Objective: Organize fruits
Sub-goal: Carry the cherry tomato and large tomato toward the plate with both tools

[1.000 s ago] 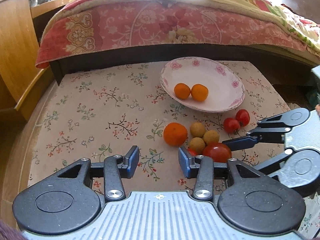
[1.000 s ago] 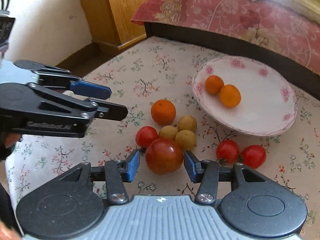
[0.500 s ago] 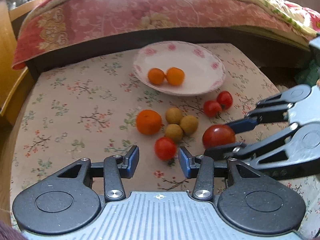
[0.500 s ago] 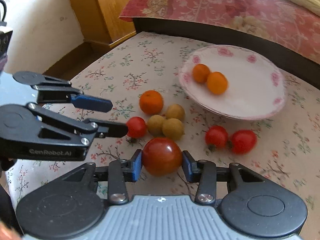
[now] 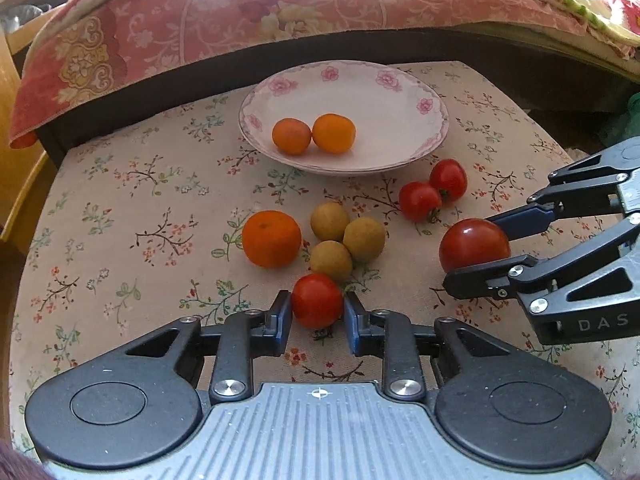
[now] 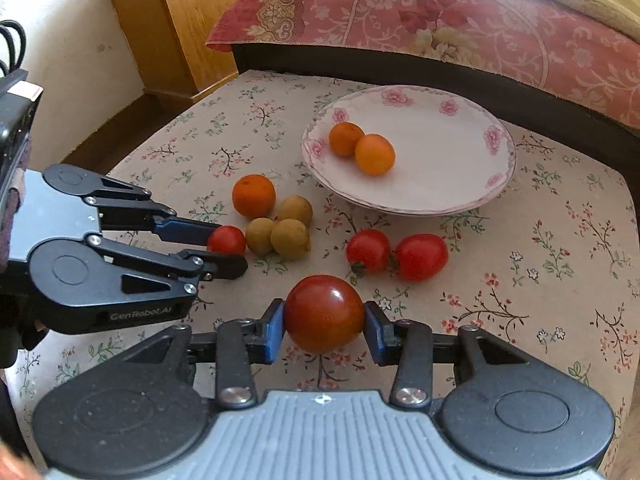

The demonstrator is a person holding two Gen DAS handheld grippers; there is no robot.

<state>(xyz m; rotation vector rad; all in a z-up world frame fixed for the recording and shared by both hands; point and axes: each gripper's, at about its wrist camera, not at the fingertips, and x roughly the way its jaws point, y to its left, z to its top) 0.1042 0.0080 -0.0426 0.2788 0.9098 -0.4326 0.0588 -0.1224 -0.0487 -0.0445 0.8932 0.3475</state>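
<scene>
Beside bed (image 5: 280, 12), floral tablecloth (image 5: 132, 200), wooden cabinet (image 6: 180, 24)

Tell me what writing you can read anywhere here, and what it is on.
"GenRobot.AI": on the side of the left gripper, seen from the right wrist camera.
"DAS": on the side of the right gripper, cut off at the picture's edge, so probably part of a longer word.
No other writing shows; the plate carries only flowers.

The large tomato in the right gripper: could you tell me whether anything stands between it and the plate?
Yes: two small tomatoes lie on the cloth between the large tomato, held in the right gripper, and the plate.
</scene>
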